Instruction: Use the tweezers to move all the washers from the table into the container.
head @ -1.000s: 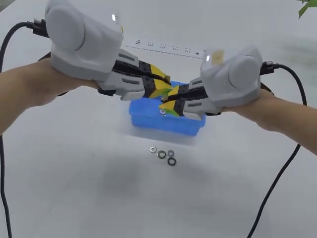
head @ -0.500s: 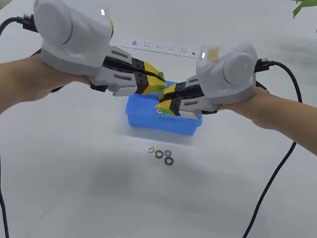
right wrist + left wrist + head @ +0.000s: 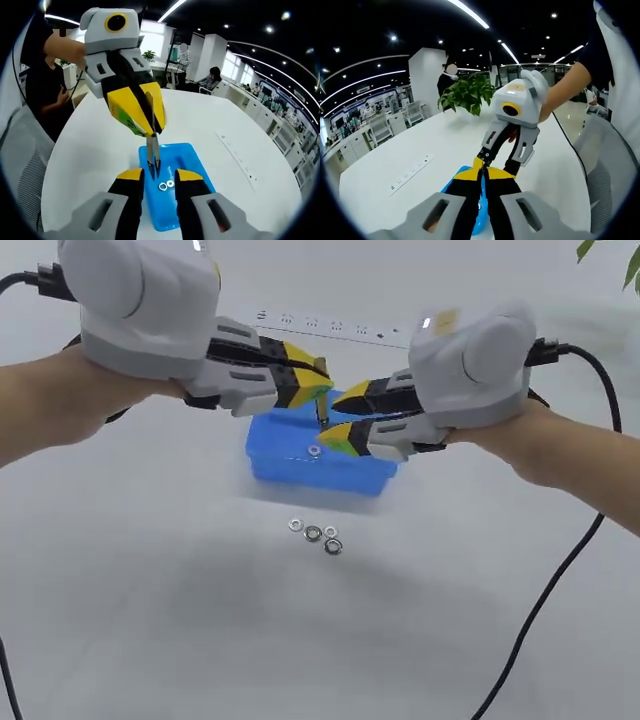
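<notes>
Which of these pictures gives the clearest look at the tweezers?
The right gripper view: the tweezers hang full length from the left gripper, tips above the blue container. The head view shows a short sliver of them between the grippers; the left gripper view catches a thin edge between its jaws.

Tweezers [image 3: 321, 412] above blue container [image 3: 285, 466] — washers [image 3: 313, 533] nearby

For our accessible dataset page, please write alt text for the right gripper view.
The left gripper holds tweezers pointing down over a blue container with two washers inside, on a white table. The right gripper stands open below.
</notes>
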The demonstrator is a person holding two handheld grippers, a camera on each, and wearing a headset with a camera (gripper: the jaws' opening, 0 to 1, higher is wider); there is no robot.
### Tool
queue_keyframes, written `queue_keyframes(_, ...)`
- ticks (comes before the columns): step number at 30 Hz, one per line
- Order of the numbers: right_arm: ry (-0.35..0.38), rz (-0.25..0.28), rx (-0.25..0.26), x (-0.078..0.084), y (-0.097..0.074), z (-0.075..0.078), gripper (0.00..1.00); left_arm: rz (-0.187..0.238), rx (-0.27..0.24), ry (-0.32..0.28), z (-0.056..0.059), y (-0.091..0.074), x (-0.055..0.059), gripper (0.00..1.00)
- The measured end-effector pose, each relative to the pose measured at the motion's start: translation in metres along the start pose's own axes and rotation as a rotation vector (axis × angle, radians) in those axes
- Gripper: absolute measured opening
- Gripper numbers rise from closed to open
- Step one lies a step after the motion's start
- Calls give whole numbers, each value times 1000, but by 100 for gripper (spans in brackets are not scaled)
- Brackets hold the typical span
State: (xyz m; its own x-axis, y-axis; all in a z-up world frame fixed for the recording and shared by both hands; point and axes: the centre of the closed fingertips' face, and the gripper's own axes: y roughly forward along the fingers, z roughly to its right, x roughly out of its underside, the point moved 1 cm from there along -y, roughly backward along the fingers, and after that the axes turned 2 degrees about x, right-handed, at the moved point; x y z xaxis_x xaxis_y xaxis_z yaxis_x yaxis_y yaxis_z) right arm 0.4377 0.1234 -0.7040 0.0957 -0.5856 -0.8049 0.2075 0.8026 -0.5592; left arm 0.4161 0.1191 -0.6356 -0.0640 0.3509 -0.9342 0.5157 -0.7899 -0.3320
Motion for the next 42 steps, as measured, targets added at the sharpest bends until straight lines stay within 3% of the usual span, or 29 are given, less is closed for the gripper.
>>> queue_keyframes(2,-4,3,30,0,-7,1,27,-15,-29,-2,-4,-1,2,6)
queue_keyframes(5,10,21,47,0,-16,0,28,-9,-26,7,-9,-3,4,6)
queue_keyframes(9,15,36,51,3,-30,-8,30,-10,-9,38,-3,-6,6,6)
queue_keyframes(11,6,62,48,1,-36,-14,30,9,0,49,2,-9,5,6)
queue_keyframes(14,50,104,18,0,-46,-27,34,13,14,73,10,-11,7,6)
queue_keyframes(16,49,106,15,3,-51,-33,38,25,23,70,14,-13,7,6)
queue_keyframes(25,88,58,-5,30,-60,-64,44,29,81,58,44,-9,13,6)
queue_keyframes(32,161,27,-44,52,-66,-88,52,-9,133,59,72,-1,33,6)
queue_keyframes(42,181,42,-88,60,-67,-115,66,-18,150,57,89,10,45,6)
